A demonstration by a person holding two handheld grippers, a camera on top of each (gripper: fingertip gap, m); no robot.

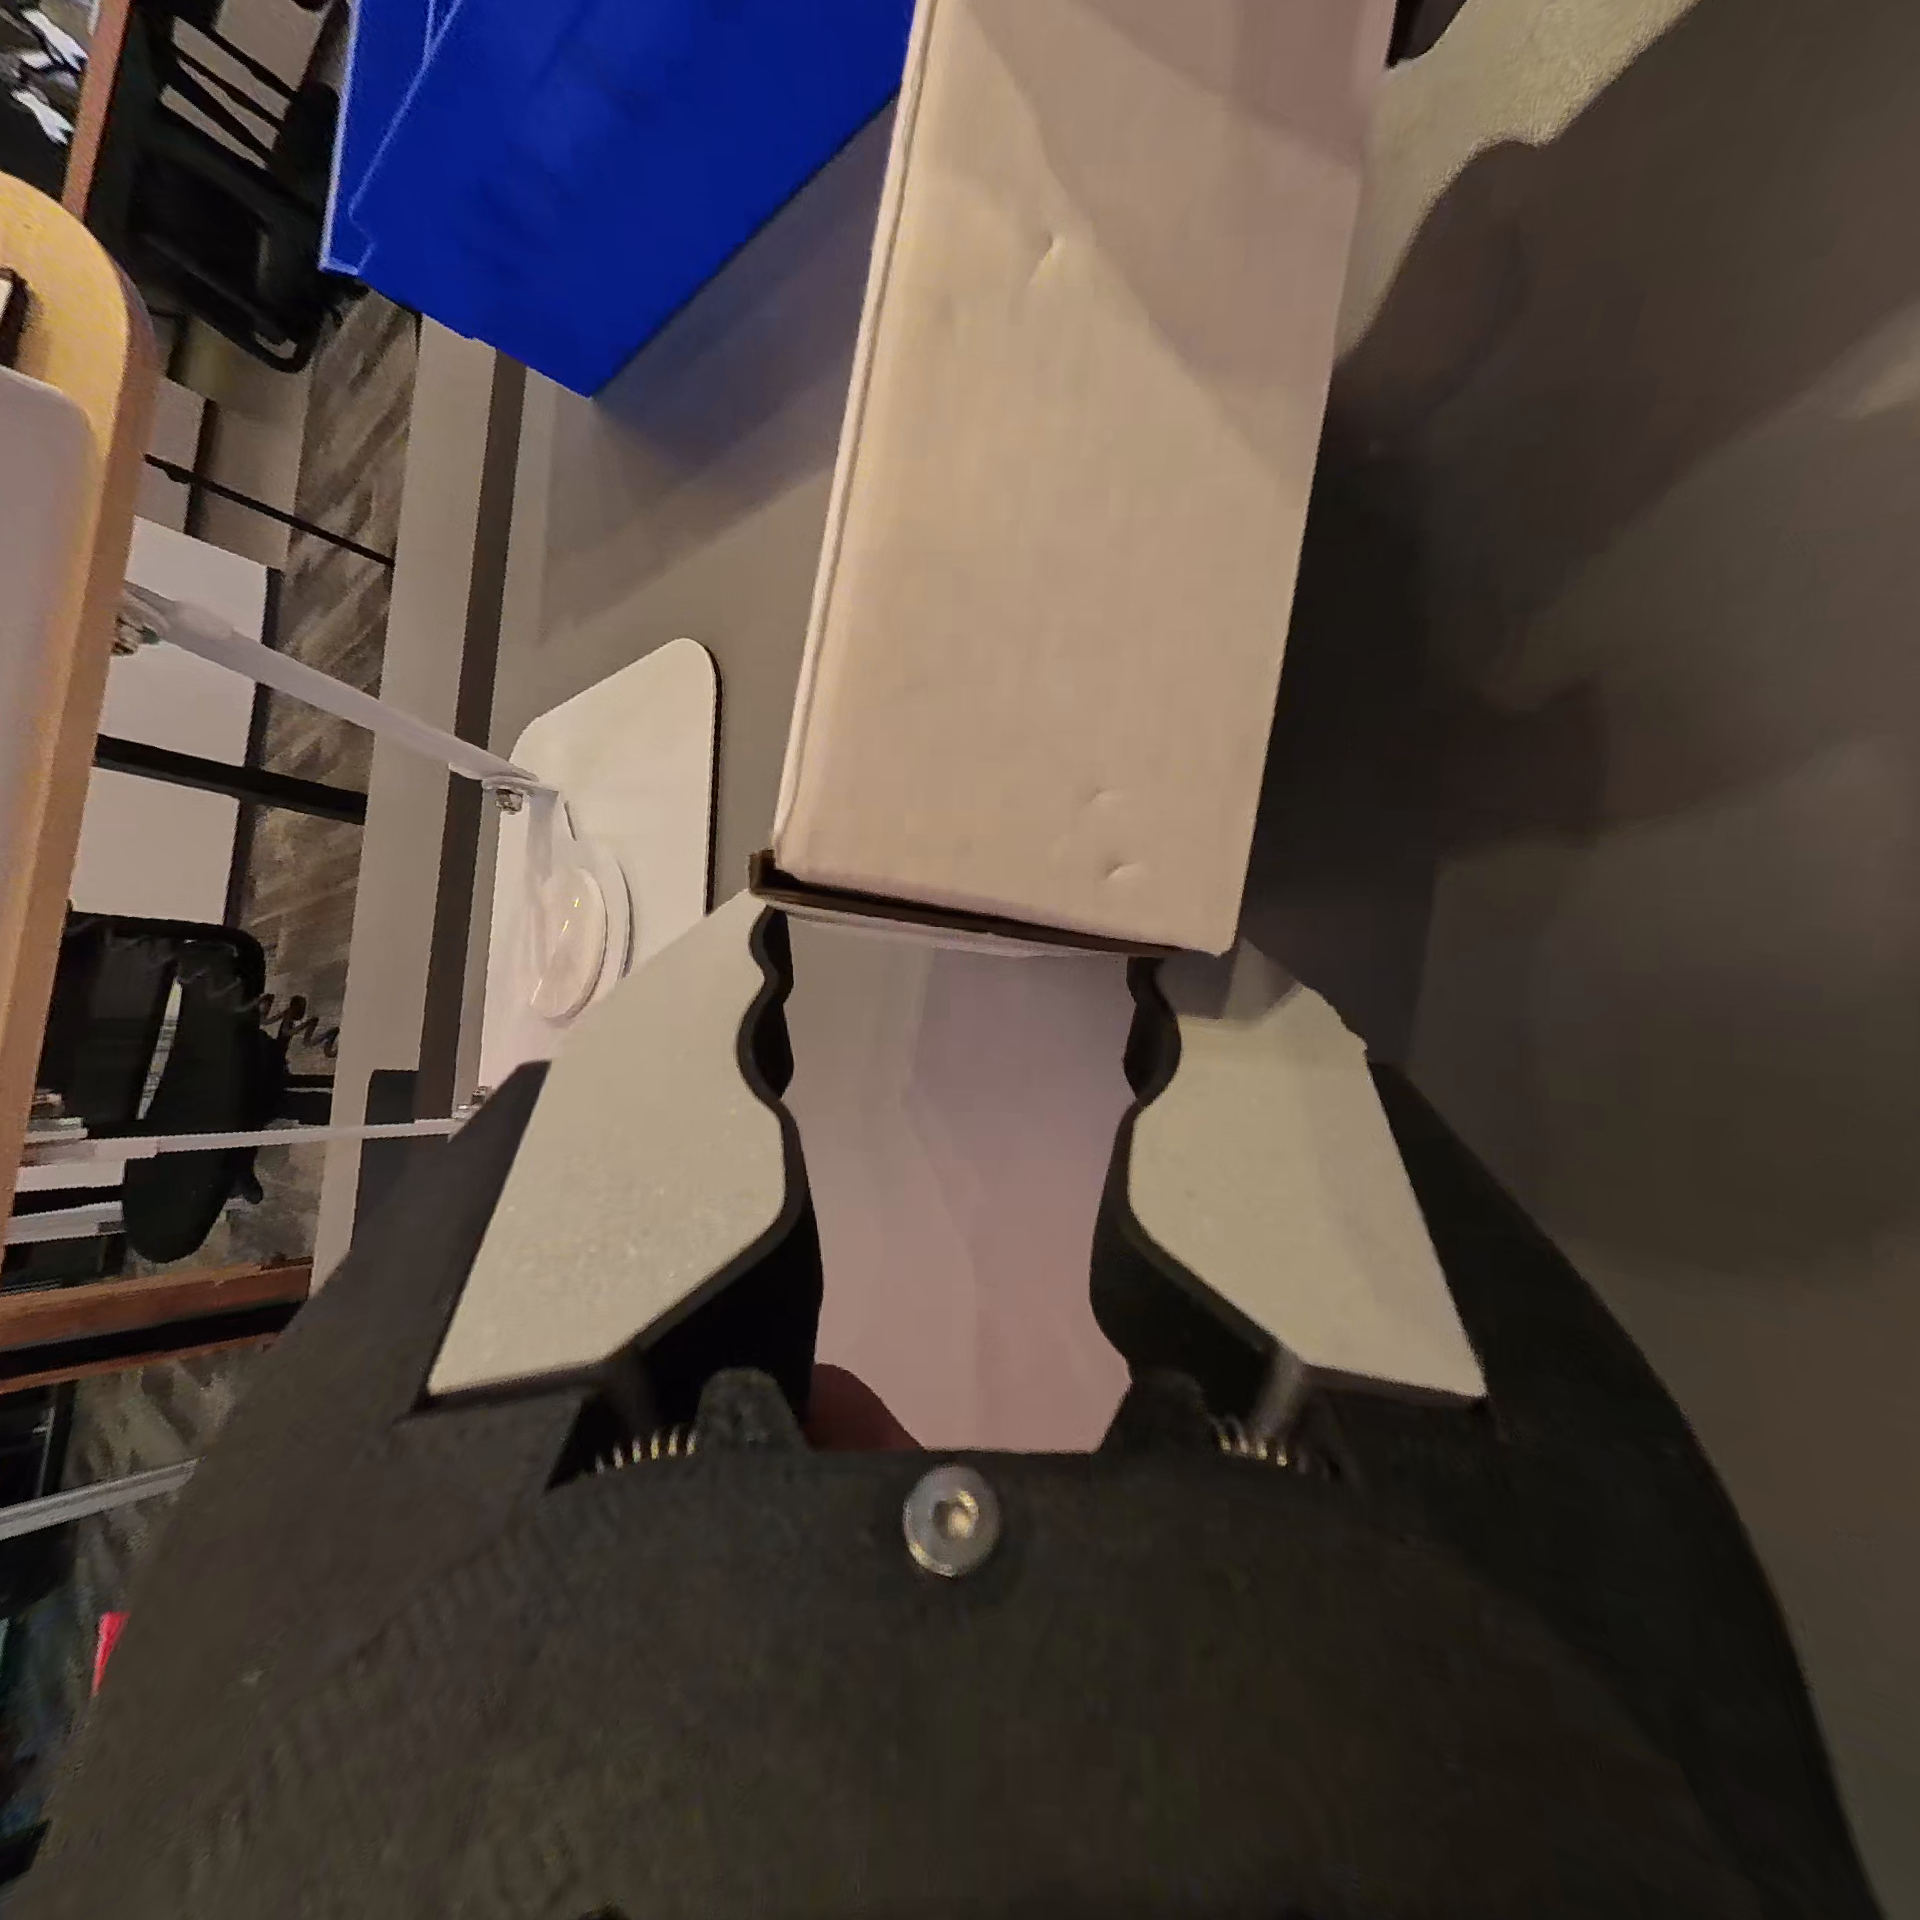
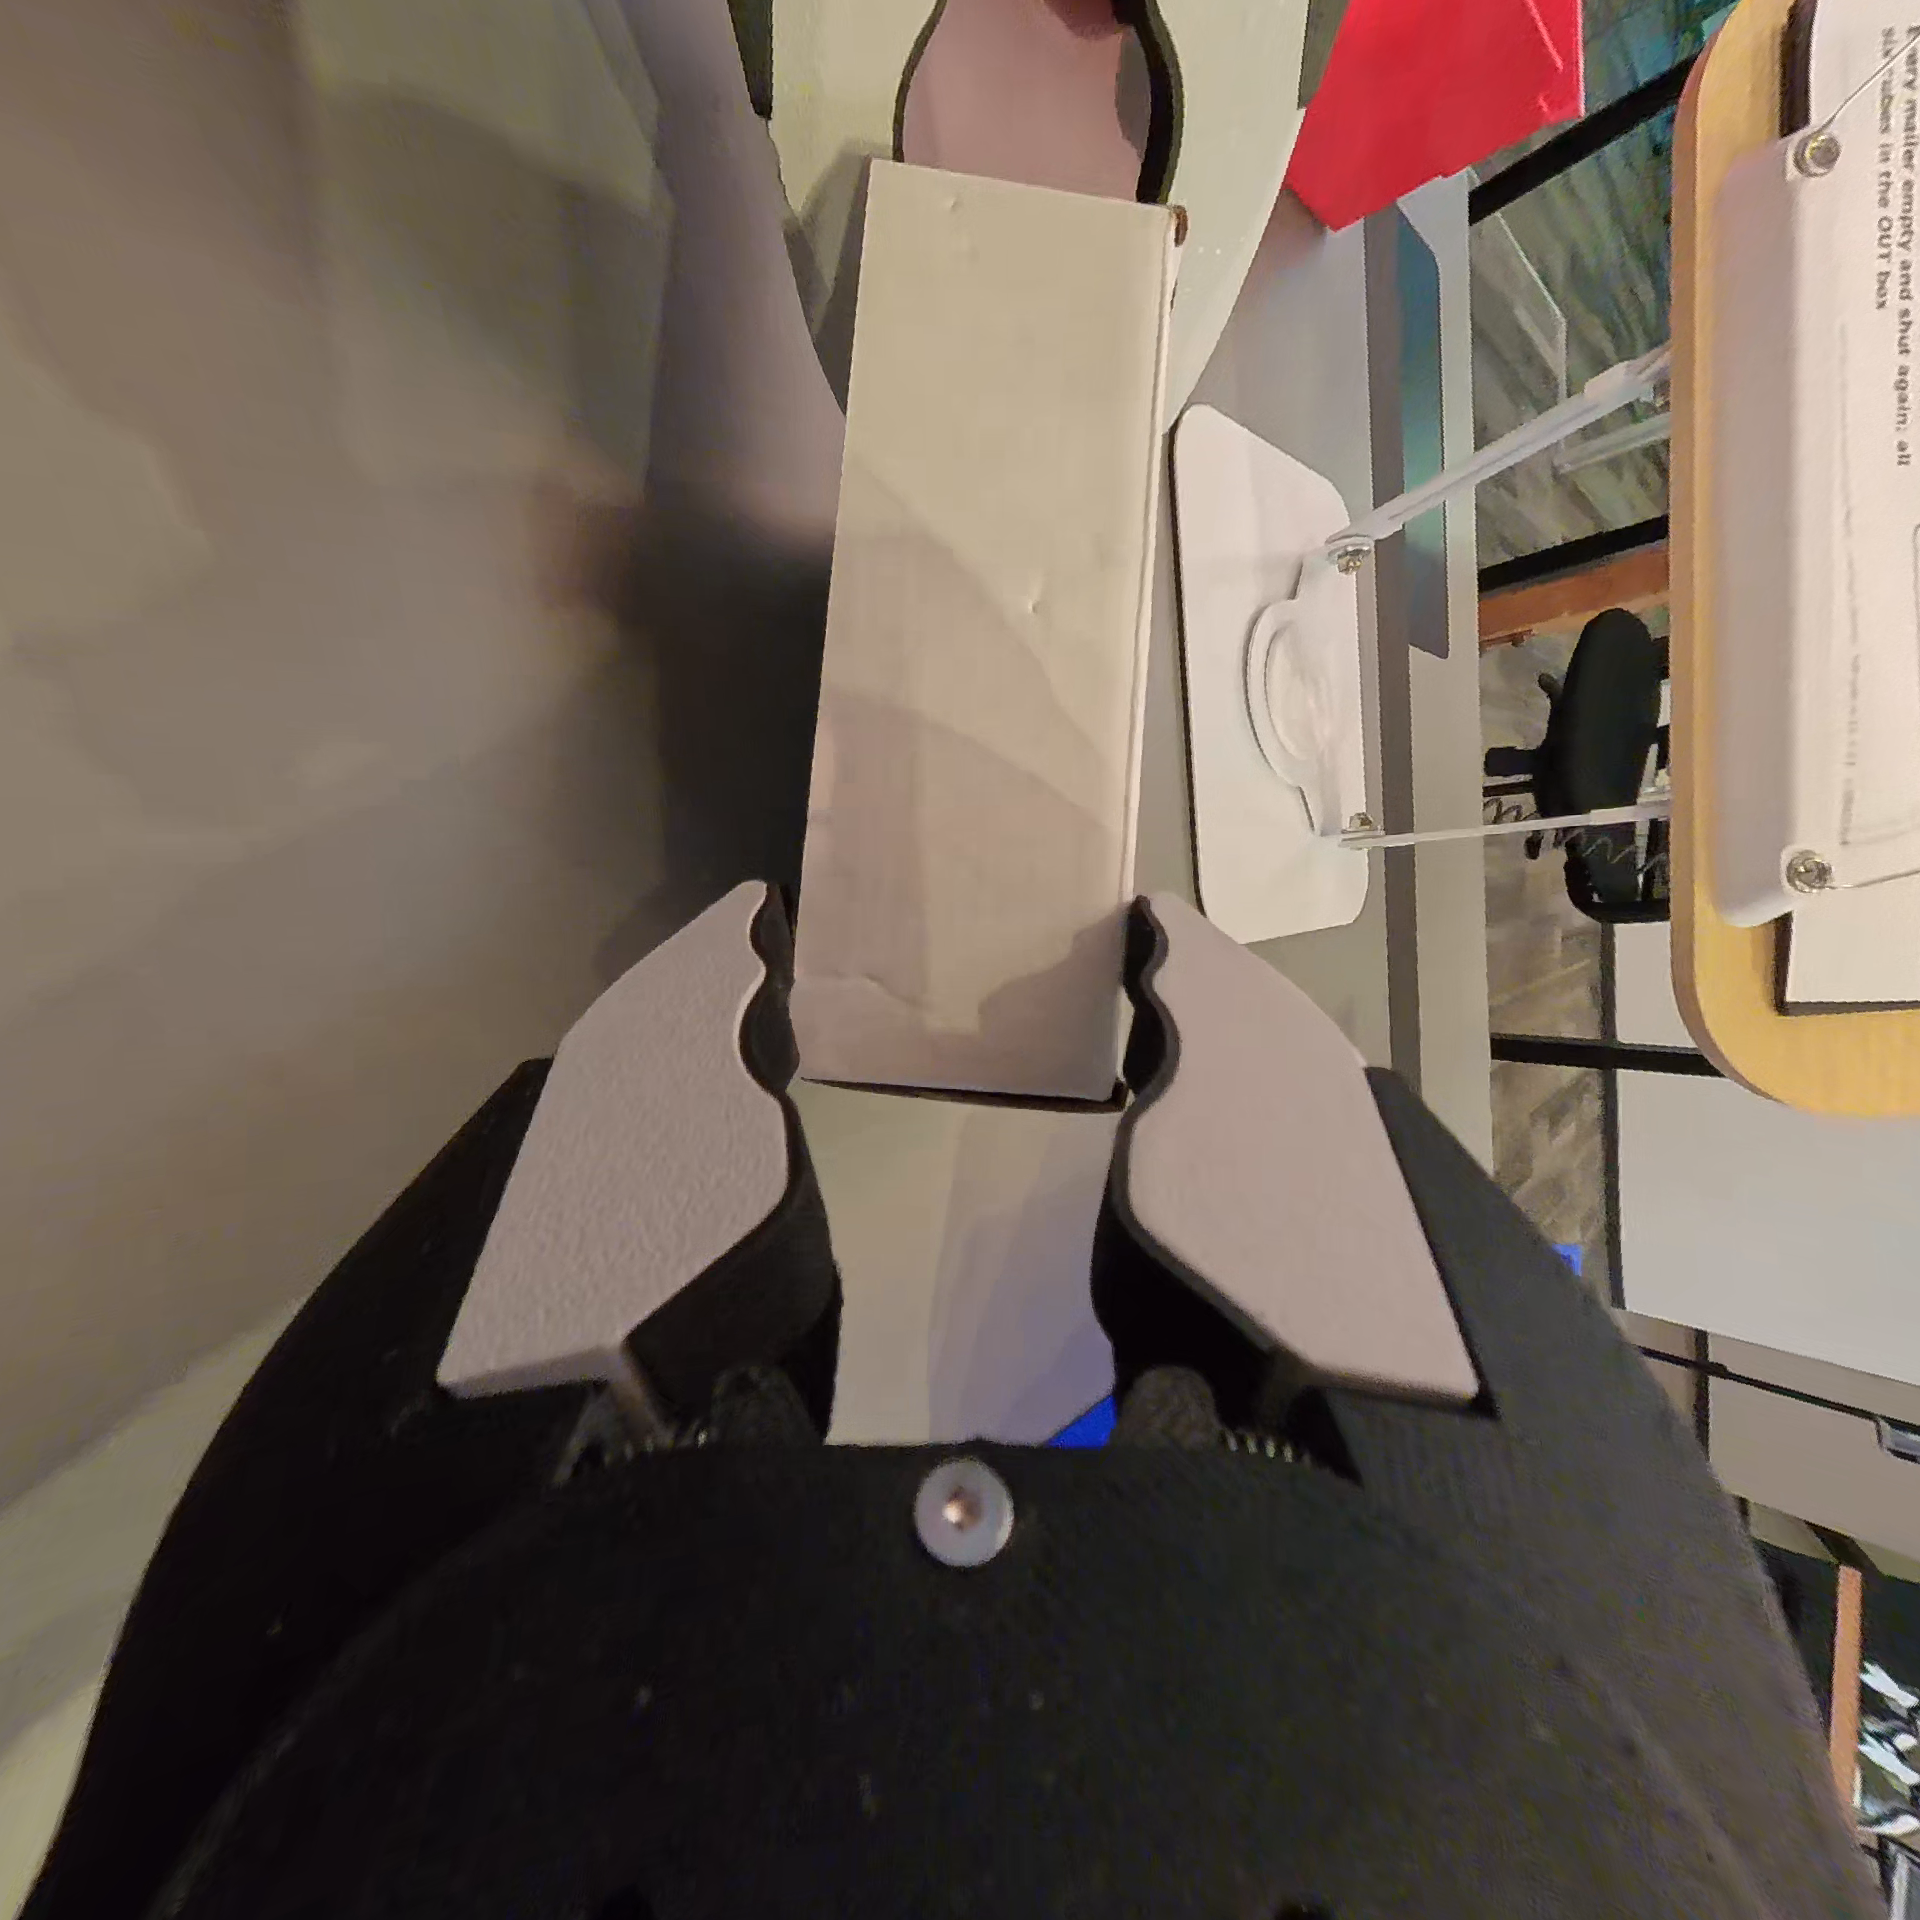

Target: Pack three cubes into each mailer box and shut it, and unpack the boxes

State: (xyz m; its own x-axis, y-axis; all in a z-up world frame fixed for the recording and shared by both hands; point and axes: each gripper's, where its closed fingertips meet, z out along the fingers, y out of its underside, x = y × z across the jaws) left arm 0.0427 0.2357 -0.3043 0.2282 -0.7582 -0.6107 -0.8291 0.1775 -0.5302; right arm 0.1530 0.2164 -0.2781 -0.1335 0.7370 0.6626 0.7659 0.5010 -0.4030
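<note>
A closed white mailer box (image 1: 1070, 540) is held between my two grippers, one at each end. My left gripper (image 1: 956, 956) grips the box's near end, with the fingertips just under its edge. In the right wrist view the same box (image 2: 987, 623) runs away from me. My right gripper (image 2: 956, 914) is shut on its near end, a finger on each side. The left gripper (image 2: 1023, 125) shows at the box's far end. A pale surface fills the gap between each gripper's fingers behind the box end. No cubes are in view.
The grey table (image 1: 1610, 935) lies behind the box. A blue bin (image 1: 582, 177) and a red bin (image 2: 1434, 104) stand at opposite ends. A white stand base (image 2: 1278, 675) with a wooden board holding a printed sheet (image 2: 1818, 520) sits beside the box. My hands' fingertips stand some 12 cm from each other.
</note>
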